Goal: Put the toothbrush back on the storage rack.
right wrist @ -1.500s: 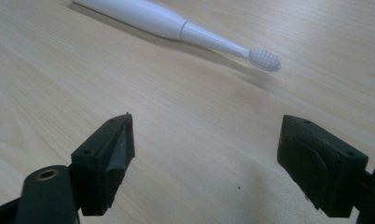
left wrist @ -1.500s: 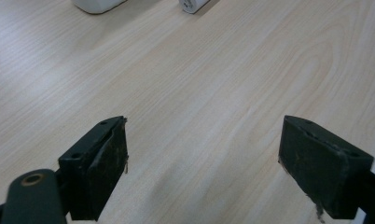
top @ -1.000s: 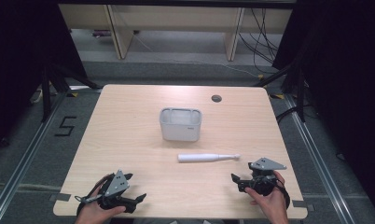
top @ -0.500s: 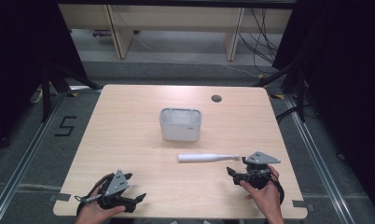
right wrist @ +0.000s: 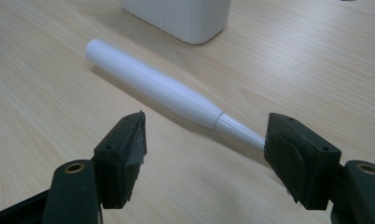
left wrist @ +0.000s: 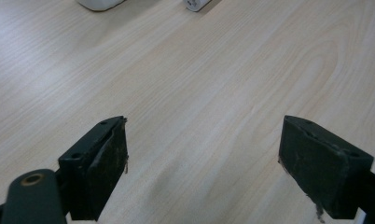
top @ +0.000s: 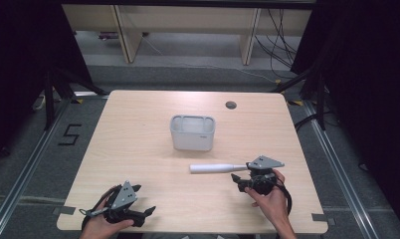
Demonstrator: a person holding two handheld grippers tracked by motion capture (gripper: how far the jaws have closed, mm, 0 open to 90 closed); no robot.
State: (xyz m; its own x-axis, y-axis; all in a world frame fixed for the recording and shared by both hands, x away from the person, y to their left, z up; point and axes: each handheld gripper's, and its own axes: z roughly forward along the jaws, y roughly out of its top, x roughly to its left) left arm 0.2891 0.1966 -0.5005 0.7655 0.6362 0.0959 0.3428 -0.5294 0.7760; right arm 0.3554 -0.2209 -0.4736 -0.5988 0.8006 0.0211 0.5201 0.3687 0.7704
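**A:** ok so what's hard to make out here? The thin end of the white handle [right wrist: 153, 86] runs behind the right-hand jaw in the right gripper view, so I can't tell what the tip looks like. In the high view it's tucked under the grey plate of the right gripper [top: 248, 180] too.

**B:** yeah same. And the left gripper view cuts off two white things at its top edge, can't really say what's what.

**A:** Anything around it?

**B:** Just the white bin [top: 192, 132], mid-table [top: 138, 129], a little beyond the handle and apart from it. Small dark hole [top: 231, 105] further back. Nothing between the gripper and the handle.

**A:** Hands?

**B:** Right hand [top: 270, 199] sits near the front right, gripper held low over the wood. Its jaws have just been closing a bit but they're wide apart, thin end of the handle partly between them, pads not pressing on it. Left gripper [top: 133, 215] is at the front left corner, jaws spread wide, just bare table between them.
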